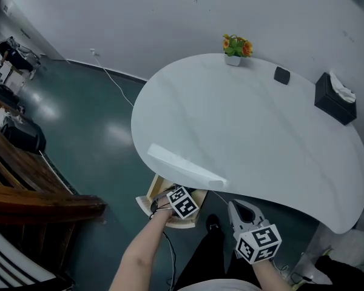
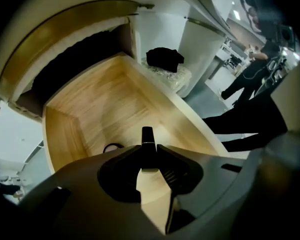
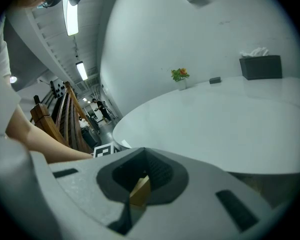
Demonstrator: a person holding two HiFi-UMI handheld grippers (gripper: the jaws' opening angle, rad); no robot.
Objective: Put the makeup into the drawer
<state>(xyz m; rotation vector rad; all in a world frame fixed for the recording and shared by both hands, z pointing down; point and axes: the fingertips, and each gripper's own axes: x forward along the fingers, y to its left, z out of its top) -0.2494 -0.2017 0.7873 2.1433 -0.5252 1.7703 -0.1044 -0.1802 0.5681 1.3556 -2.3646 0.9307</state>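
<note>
The makeup (image 2: 148,136) is a slim black stick with a thin pale band across it. My left tongs (image 2: 148,149) are clamped on its lower end, and it stands inside the open drawer (image 2: 90,109), above the floor. My bare left forearm (image 1: 142,247) reaches forward, and the tongs point steeply down into the drawer under the near edge of the table (image 1: 249,126). My right tongs (image 3: 142,156) hang to the right, just off that edge, tilted toward the table top, jaws together. The drawer is pale grained wood with straight walls. The table is smooth, white and rounded. A dark loop (image 2: 112,147) lies on the drawer floor, left of the makeup.
</note>
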